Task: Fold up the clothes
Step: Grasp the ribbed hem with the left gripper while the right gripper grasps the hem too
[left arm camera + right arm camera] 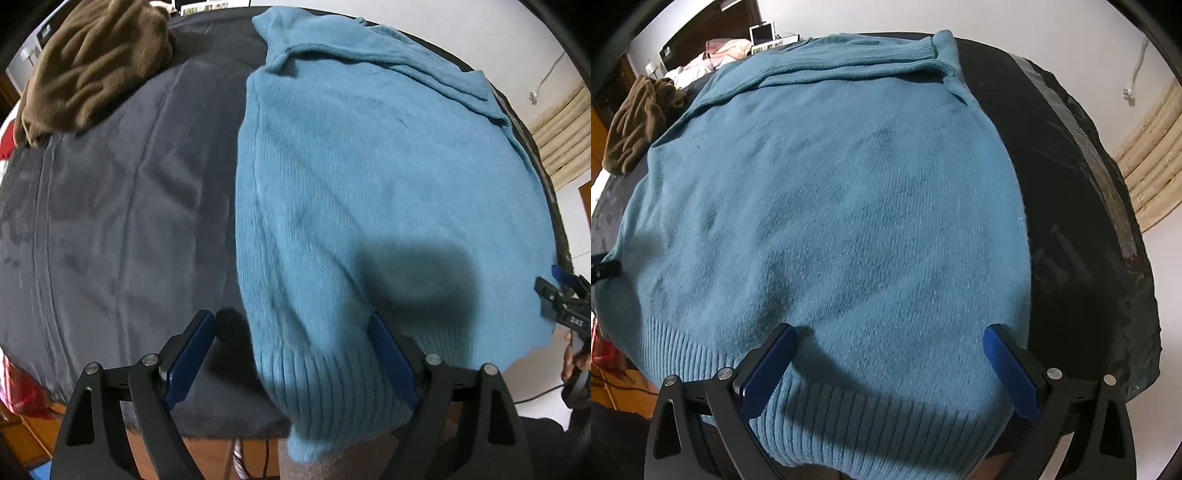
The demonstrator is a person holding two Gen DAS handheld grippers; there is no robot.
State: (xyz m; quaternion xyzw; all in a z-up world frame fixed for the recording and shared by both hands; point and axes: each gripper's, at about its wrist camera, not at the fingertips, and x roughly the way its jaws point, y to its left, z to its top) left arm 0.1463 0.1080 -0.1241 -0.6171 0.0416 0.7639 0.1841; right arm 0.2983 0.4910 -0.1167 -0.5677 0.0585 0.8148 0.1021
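Note:
A blue knit sweater point(369, 192) lies flat on a dark cloth-covered table point(110, 221), its ribbed hem hanging over the near edge and its sleeves folded across the far end. It fills the right wrist view point(831, 221). My left gripper point(291, 325) is open and empty, hovering over the sweater's left hem corner. My right gripper point(890, 339) is open and empty, hovering over the hem's right part. The right gripper also shows at the right edge of the left wrist view point(565, 306).
A crumpled brown garment point(96, 62) lies at the far left corner of the table; it also shows in the right wrist view point(639, 125). Bare dark table cloth point(1071, 221) lies right of the sweater. A bamboo mat point(561, 129) leans against the wall.

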